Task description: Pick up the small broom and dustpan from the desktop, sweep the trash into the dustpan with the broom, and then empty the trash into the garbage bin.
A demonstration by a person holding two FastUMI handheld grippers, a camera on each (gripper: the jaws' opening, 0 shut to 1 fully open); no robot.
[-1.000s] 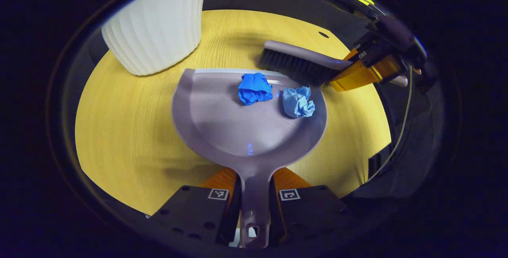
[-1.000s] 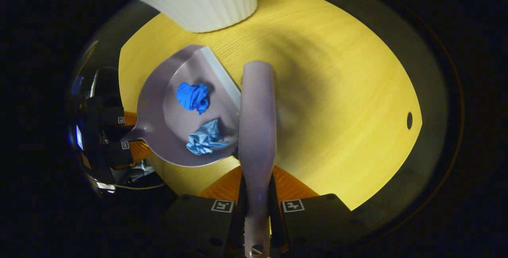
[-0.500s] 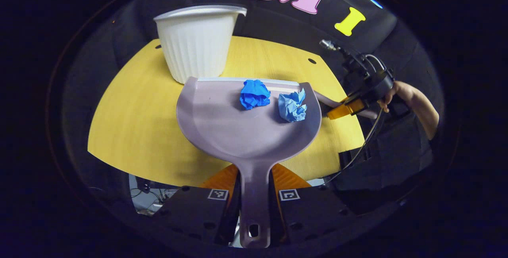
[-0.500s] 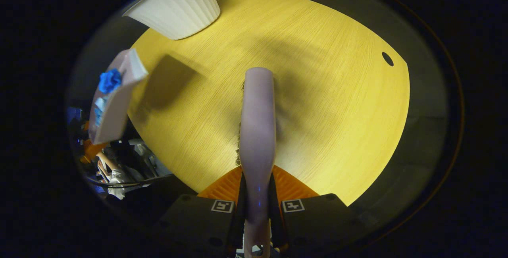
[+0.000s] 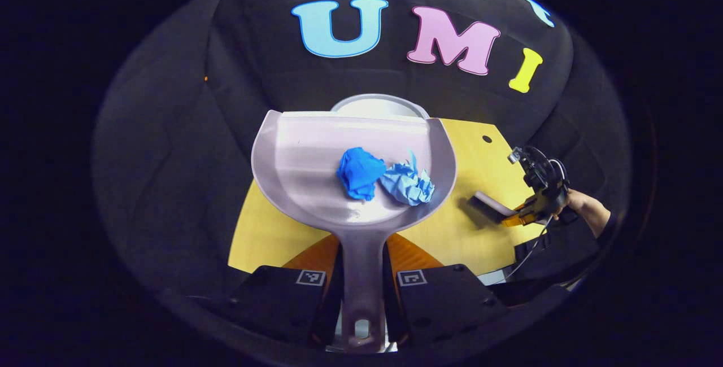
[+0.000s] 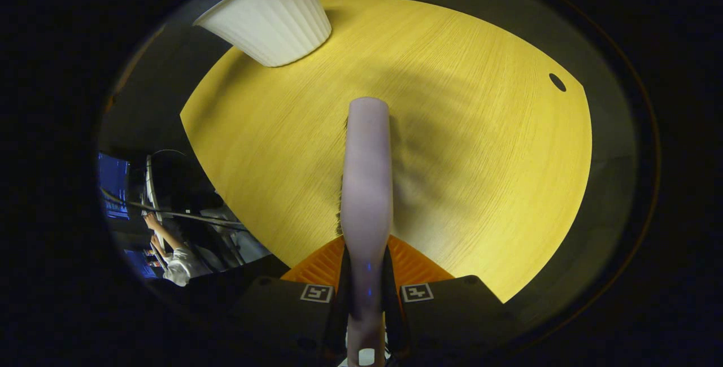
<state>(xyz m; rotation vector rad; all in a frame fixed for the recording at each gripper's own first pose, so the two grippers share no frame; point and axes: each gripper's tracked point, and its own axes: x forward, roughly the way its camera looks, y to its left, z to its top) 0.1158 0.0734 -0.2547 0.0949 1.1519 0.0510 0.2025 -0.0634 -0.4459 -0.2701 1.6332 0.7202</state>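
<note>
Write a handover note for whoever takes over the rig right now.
Left tongs: shut on the handle of the grey plastic dustpan, held raised with its lip by the white ribbed garbage bin.
Right tongs: shut on the grey-handled small broom, over the yellow wooden desktop.
Done: the dark blue crumpled paper ball and light blue crumpled paper ball lie in the dustpan.
Left: tip both into the bin.

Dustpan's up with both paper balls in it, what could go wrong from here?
1. The two paper balls lie loose mid-pan in the dustpan; a quick tilt could roll them out beside the bin.
2. The left tongs grip only the handle, so the dustpan may twist.
3. The pan hides most of the bin, making aim hard.
</note>
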